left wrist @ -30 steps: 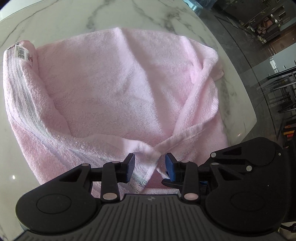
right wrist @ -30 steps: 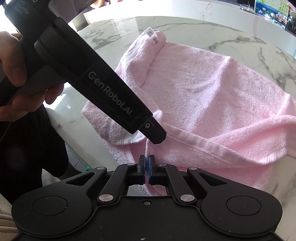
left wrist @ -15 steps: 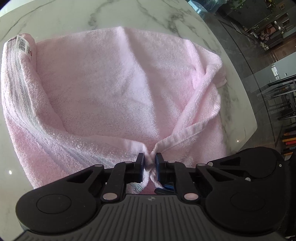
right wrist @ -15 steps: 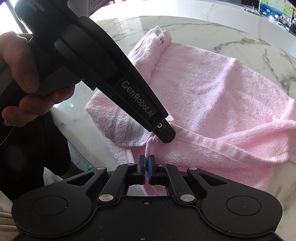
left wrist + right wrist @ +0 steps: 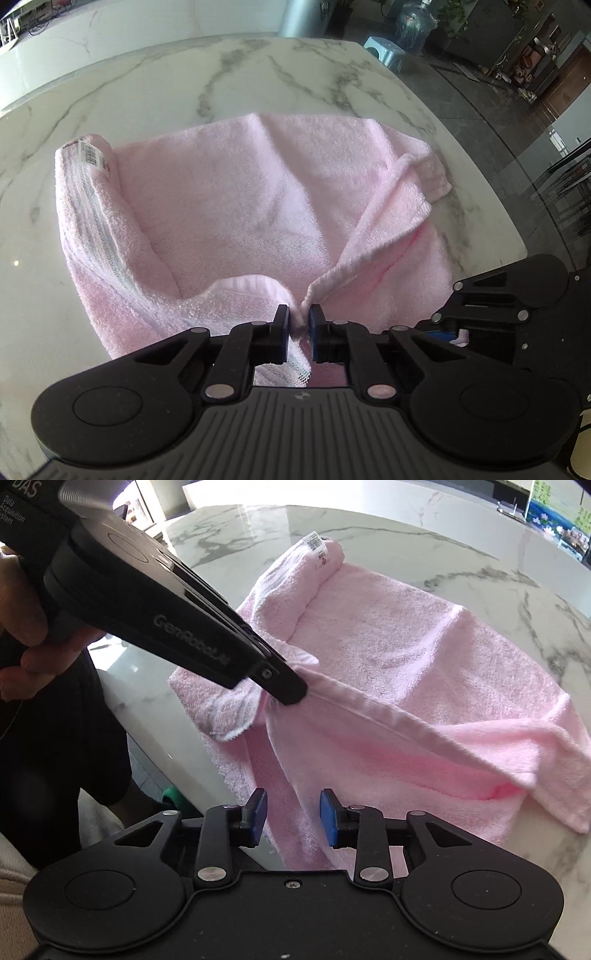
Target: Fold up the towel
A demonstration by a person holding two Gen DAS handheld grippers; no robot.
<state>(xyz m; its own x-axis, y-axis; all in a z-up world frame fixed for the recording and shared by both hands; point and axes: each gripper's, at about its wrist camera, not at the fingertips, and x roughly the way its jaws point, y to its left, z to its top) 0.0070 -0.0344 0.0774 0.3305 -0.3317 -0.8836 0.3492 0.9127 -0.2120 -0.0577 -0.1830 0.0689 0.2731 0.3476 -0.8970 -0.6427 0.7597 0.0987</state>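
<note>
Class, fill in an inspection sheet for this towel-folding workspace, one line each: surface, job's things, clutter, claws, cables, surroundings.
Surface: white marble table with grey veins.
Job's things: pink towel lying rumpled on the table, its near edge lifted; a barcode label on its rolled left corner.
Clutter: nothing seen on the table besides the towel.
Claws: left claw shut on the towel's near hem; right claw open, with towel beneath it but nothing gripped.
Cables: nothing seen.
Surroundings: a blue stool and a water bottle on the dark floor beyond the table.
</note>
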